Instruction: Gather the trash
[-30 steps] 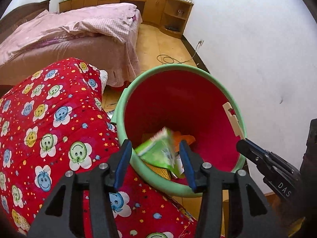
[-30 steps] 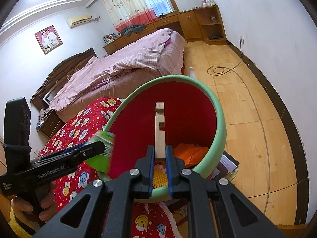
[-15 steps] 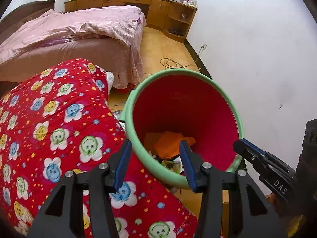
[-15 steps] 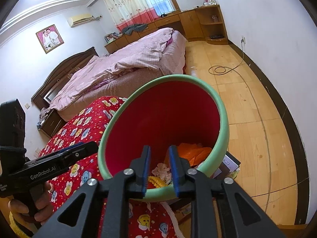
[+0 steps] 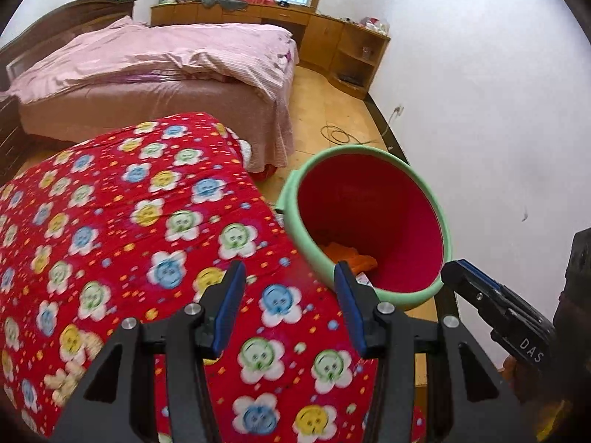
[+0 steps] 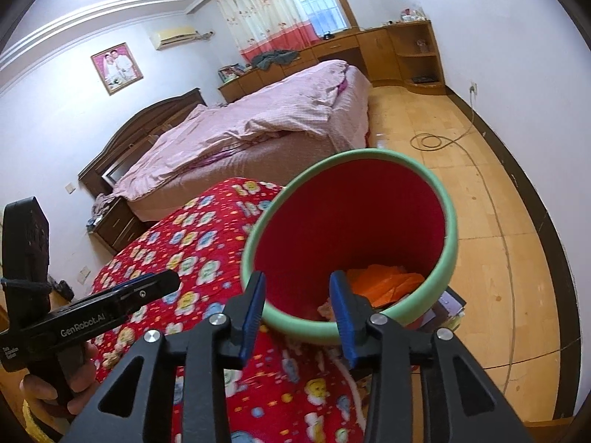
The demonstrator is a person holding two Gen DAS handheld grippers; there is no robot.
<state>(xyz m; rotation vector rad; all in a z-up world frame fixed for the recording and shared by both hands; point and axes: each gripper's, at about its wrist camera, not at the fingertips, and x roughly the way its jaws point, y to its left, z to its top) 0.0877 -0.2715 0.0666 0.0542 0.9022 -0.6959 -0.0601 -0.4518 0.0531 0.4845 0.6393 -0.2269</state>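
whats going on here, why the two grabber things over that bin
A person holds a gripper in each hand, collecting trash in a bedroom. Both the left gripper and the right gripper are open and empty. They point at a green-rimmed red bin beside a red quilt. The bin holds orange scraps and other bits at the bottom. Small crumbs lie on the quilt, possibly the next pick.

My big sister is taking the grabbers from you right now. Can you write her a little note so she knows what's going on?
Left gripper: open, holding nothing, over the red quilt.
Right gripper: open, holding nothing, at the bin's near rim.
Bin: green outside, red inside, standing beside the quilt, with orange trash and other scraps at the bottom.
Done: some trash is in the bin.
Left: look for more; small pale bits lie on the quilt.
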